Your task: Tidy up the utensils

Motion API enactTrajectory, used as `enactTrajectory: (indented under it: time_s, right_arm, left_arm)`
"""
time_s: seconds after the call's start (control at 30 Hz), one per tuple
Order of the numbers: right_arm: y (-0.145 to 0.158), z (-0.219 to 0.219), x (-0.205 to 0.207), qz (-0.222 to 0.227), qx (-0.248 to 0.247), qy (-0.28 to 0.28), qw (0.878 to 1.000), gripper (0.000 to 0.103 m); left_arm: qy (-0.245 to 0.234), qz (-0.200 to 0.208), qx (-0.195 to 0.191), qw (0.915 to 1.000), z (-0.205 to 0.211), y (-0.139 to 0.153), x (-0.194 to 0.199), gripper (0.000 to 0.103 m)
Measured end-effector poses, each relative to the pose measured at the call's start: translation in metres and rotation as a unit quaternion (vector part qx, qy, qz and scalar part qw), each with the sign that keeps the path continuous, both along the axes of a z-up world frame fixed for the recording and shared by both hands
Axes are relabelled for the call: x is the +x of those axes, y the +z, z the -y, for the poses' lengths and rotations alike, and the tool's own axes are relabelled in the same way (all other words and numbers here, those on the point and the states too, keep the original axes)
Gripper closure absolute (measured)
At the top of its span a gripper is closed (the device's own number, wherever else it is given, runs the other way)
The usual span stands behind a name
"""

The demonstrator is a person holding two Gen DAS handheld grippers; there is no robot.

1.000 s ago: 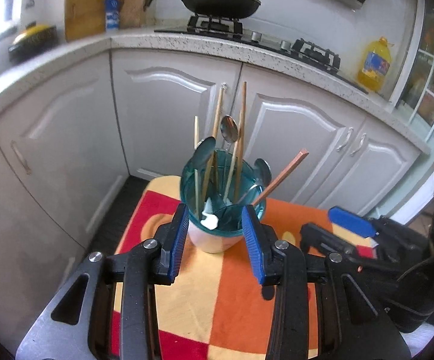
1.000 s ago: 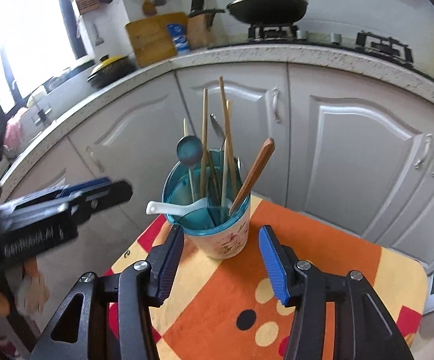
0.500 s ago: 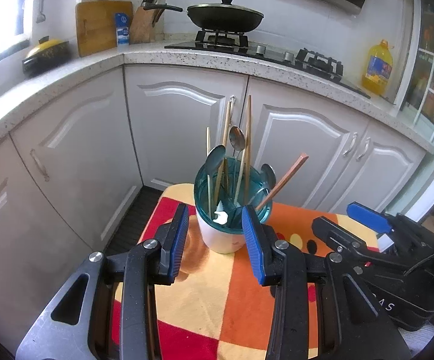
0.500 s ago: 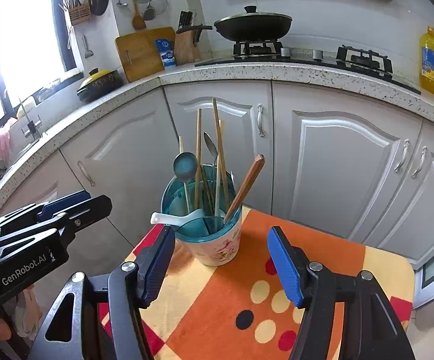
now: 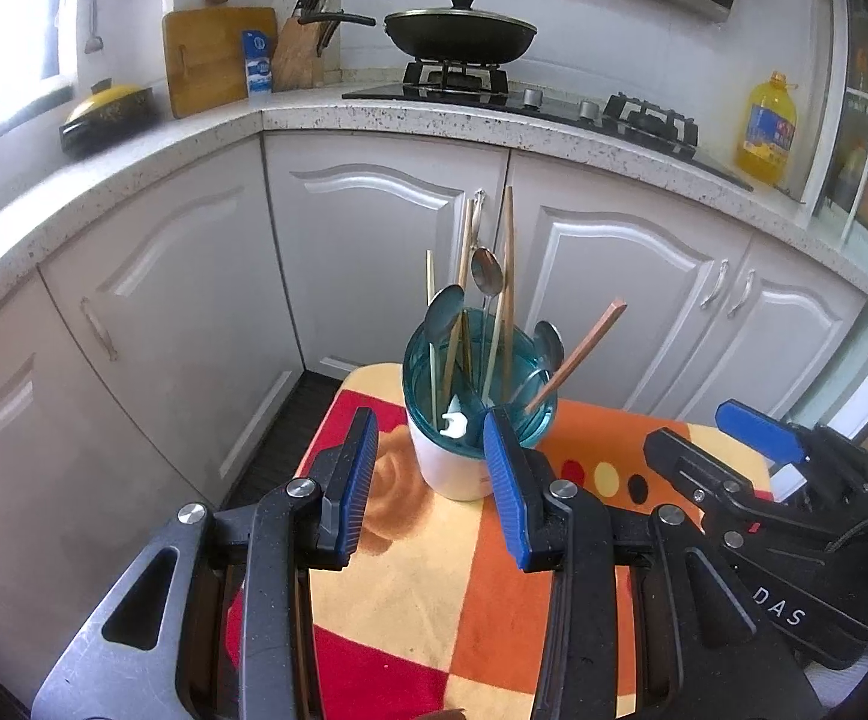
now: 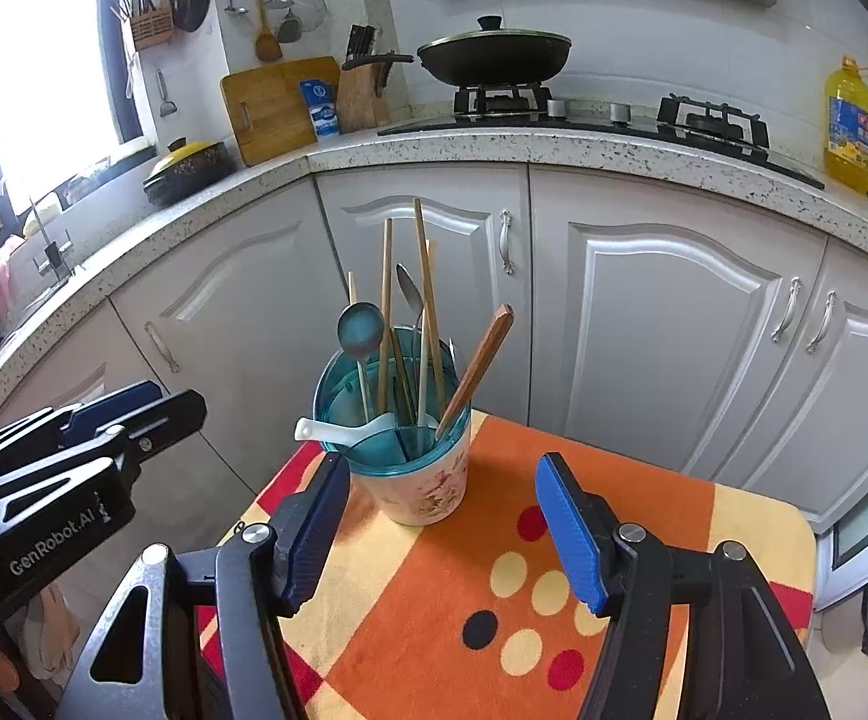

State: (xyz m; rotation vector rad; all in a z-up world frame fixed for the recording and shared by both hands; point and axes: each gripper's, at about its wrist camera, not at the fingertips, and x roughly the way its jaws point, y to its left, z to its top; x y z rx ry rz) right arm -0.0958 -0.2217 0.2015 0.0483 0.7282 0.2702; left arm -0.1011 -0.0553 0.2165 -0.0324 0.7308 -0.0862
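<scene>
A white utensil cup with a teal divider insert [image 5: 464, 462] [image 6: 428, 480] stands near the far edge of a small table with an orange, red and yellow cloth [image 5: 422, 588] [image 6: 434, 630]. In it stand chopsticks [image 6: 425, 276], metal spoons [image 6: 361, 324], a white ceramic spoon [image 6: 338, 429] and a brown wooden handle [image 6: 479, 363]. My left gripper [image 5: 428, 450] is open and empty, just short of the cup. My right gripper [image 6: 440, 480] is open and empty, a little back from the cup. Each gripper shows in the other's view [image 5: 752, 450] [image 6: 110, 420].
White cabinet doors [image 6: 644, 324] stand close behind the table under a speckled counter [image 6: 494, 144]. On the counter are a stove with a black pan [image 6: 494, 54], a cutting board [image 6: 278, 102], a knife block [image 6: 362, 90] and a yellow oil bottle [image 6: 851, 120].
Both grippers have pulled back and up from the cup, which now looks smaller and further off. Both stay open and empty. The utensils in the cup have not moved.
</scene>
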Motion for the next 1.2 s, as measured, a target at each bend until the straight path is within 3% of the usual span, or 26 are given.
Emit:
enactTrajectory:
  time_s: [1.2]
  right_arm:
    - [-0.0014, -0.0030, 0.0008, -0.006, -0.014, 0.004, 1.000, 0.039]
  left_arm:
    - [0.000, 0.002, 0.003, 1.0000, 0.0032, 0.0015, -0.0002, 0.067]
